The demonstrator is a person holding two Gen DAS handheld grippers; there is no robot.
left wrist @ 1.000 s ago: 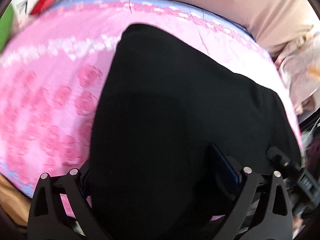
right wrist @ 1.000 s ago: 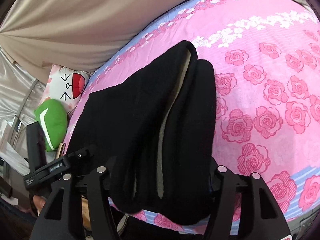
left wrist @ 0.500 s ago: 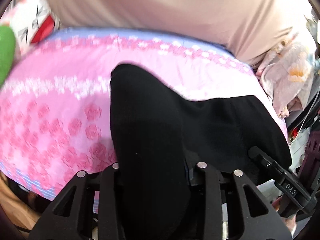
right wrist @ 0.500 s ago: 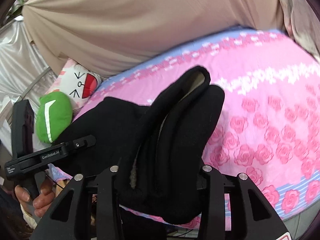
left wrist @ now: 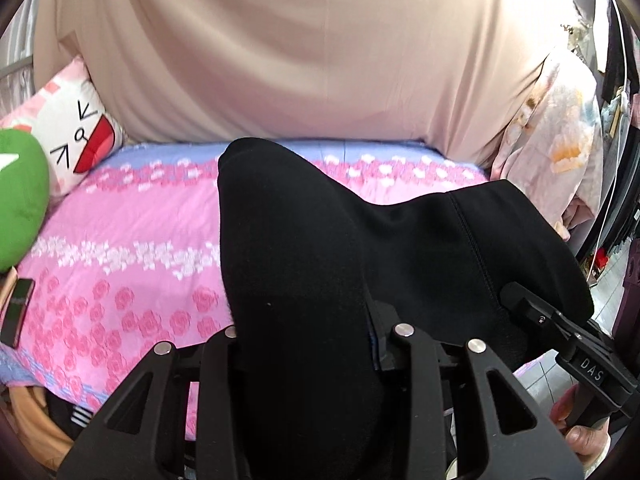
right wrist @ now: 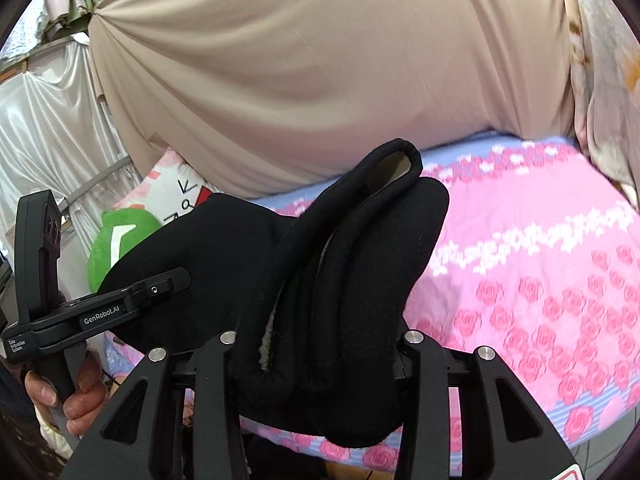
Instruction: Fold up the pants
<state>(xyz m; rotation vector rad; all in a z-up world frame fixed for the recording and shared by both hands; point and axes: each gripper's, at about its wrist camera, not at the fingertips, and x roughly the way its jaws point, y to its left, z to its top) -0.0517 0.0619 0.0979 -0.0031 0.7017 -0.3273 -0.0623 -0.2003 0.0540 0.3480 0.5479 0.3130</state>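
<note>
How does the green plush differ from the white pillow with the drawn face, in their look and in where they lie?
The green plush is plain bright green and rounded, with one white mark; the white pillow is flatter, with a black line face, a red mouth and pink patches. The plush lies nearer the camera, at the bed's left side; the pillow lies behind it, against the beige curtain. Both are soft things at the same end of the bed, close together.

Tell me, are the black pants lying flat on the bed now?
No. Both grippers hold the pants bunched and lifted above the bed.
</note>
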